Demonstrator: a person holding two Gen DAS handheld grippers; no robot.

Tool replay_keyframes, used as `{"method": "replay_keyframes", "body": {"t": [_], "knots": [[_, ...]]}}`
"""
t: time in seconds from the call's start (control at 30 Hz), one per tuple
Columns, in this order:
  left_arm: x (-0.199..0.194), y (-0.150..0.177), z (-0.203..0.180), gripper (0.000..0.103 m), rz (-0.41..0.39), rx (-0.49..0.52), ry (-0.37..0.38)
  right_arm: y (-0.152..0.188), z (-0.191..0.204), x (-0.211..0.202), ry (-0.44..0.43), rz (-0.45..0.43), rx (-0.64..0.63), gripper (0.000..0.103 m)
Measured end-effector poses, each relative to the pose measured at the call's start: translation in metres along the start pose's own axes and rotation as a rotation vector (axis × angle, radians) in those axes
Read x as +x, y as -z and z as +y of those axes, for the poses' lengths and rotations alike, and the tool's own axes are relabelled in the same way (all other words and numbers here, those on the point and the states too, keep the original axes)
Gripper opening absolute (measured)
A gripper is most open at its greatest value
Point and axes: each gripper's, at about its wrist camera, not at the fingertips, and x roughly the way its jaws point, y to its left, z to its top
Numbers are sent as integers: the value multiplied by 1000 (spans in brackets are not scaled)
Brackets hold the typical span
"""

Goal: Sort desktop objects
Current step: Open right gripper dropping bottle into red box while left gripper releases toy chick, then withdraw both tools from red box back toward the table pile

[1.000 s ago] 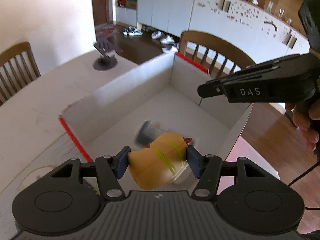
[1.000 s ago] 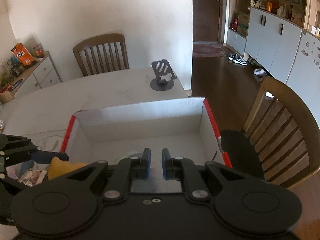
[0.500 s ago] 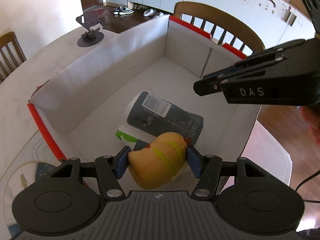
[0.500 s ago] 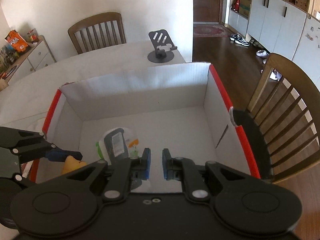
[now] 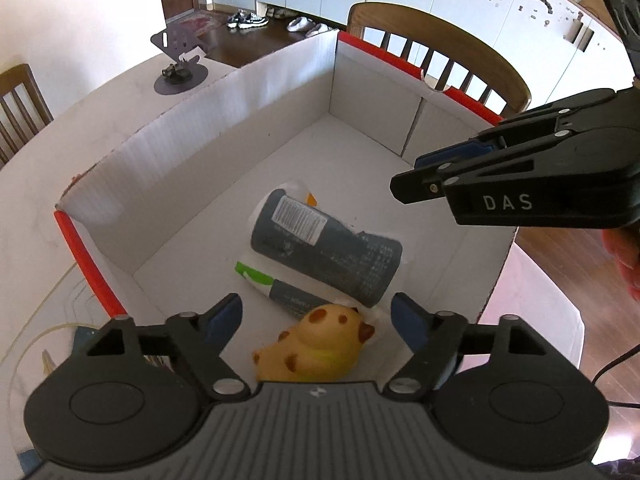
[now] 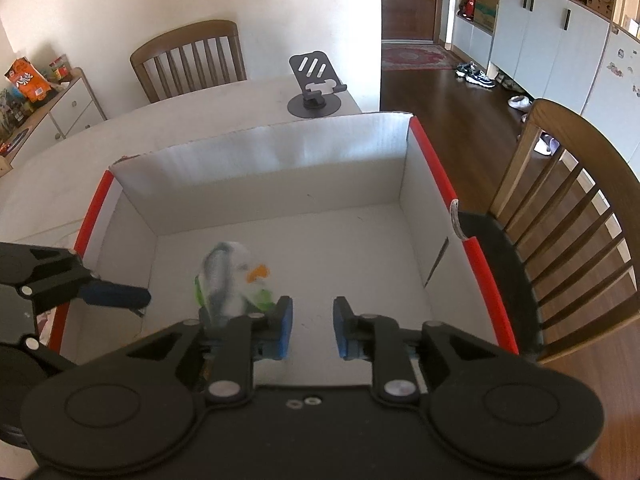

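Observation:
A white cardboard box [image 5: 192, 152] with red edges stands on the table. On its floor lie a grey packet [image 5: 324, 248] and, in front of it, a yellow toy [image 5: 320, 344] with brown spots. My left gripper [image 5: 316, 308] hangs over the toy with its jaws opening wide, and neither pad touches it. My right gripper [image 5: 404, 188] reaches in from the right above the box. In the right wrist view the right gripper [image 6: 313, 326] is opening, with a small gap and nothing in it. There the packet [image 6: 228, 276] looks blurred on the floor of the box [image 6: 280, 152].
A black phone stand [image 5: 180, 68] sits on the table beyond the box, also visible as the stand [image 6: 316, 92]. A wooden chair [image 6: 560, 208] presses against the box's right side, and another chair [image 6: 188, 60] stands at the far table edge. A person's hand [image 5: 624, 256] is at the right.
The left jaws have spread and the yellow toy has dropped from them onto the box floor. The right jaws have parted a little. Both views came down closer over the box.

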Motion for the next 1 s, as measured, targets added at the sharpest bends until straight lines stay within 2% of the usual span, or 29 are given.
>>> {"method": "replay_keyframes", "body": {"t": [0.33,0.8,0.9,0.97,1.0], "knots": [[-19,0,-2,83,-35,-7,-20,2,2,-9,8,-11,-8,28],[-59,14,-2,87,-95,-45,-19,4,10,-35,24,-62,-9,31],[-68,19,0,94,-115,-57,-19,6,14,-39,25,-71,-17,37],[-76,23,2,97,-128,-66,-21,7,17,-42,25,-80,-18,46],[-79,26,3,97,-133,-71,-20,8,19,-42,25,-81,-19,46]]}}
